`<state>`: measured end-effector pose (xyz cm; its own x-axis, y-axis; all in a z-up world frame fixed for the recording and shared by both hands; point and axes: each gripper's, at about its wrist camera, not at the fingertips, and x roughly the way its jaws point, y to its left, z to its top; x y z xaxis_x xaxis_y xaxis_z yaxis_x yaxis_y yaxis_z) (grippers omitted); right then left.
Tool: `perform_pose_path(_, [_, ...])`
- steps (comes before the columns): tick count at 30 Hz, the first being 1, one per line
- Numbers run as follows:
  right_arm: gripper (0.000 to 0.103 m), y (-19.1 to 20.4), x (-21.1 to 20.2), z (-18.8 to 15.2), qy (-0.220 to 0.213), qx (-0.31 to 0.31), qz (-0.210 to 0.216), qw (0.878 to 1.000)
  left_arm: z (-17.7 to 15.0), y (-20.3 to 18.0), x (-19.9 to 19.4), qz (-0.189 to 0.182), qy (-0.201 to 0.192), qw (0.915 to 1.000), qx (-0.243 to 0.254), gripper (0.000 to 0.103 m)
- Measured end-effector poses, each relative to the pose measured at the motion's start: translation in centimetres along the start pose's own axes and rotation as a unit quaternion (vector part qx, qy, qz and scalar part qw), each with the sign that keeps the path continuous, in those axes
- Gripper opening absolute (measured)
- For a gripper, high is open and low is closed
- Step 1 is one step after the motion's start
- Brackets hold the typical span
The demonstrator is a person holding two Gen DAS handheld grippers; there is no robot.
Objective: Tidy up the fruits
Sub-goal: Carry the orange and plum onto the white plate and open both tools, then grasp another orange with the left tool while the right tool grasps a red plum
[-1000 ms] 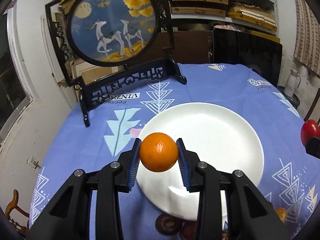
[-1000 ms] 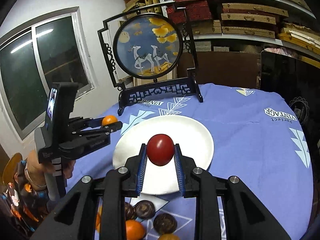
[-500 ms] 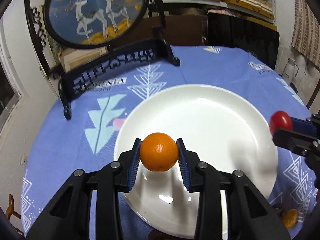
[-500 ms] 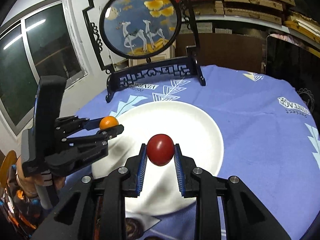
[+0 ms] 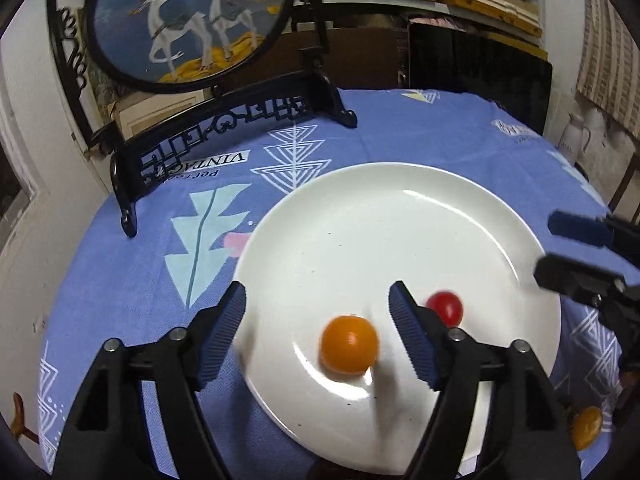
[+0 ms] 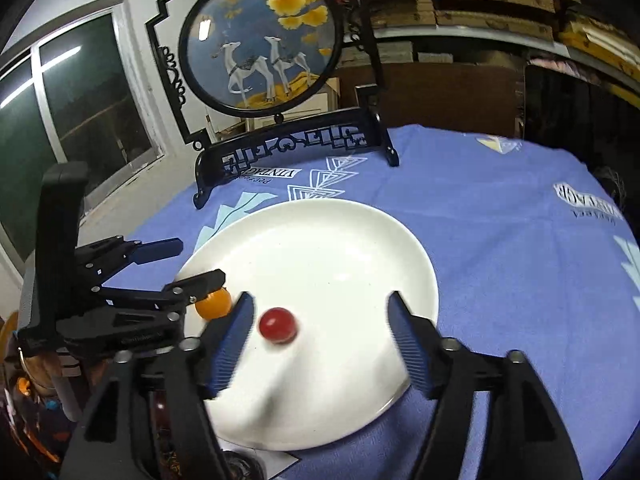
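**Both fruits down on the plate, both tongs wide apart**

The left gripper has its jaws spread wide, and the orange lies free between them on the near part of the white plate. The right gripper is likewise agape over the same plate, with the red fruit lying loose just inside its left finger. The two fruits sit near each other, apart, both slightly blurred, so they may not have settled.

The step in hand looks like a release. Done well, each gripper would lift straight up and back, fingers kept wide, so no pad nudges a round fruit toward the rim. The grippers are close together, so drawing off one at a time would be safer.

More fruit waits off the plate: another orange lies on the blue cloth by the near rim. The framed deer screen stands behind the plate, well clear.
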<state>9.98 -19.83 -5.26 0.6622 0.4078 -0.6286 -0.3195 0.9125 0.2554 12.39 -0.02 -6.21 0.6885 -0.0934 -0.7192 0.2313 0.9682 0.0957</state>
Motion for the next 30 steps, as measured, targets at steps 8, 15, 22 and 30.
perform_pose_path(8, [0.073, 1.8, -1.9, -0.4, -0.007, 0.018, 0.037, 0.999, -0.1, -0.2, -1.4, -0.001, -0.02, 0.9998, 0.003, 0.076])
perform_pose_path(15, [0.073, 5.9, -9.1, -6.5, 0.018, -0.097, 0.03, 0.995, -3.6, 0.7, -6.9, -0.027, -0.043, 0.9986, 0.017, 0.082])
perform_pose_path(22, [0.073, 10.1, -7.7, -10.6, 0.072, -0.158, 0.052, 0.984, -7.3, 2.5, -11.8, 0.01, -0.045, 0.9985, 0.03, 0.085])
perform_pose_path(30, [0.039, 10.8, -5.1, -11.2, 0.095, -0.164, 0.066, 0.98, -11.5, 2.0, -14.5, -0.016, -0.03, 0.9977, 0.059, 0.088])
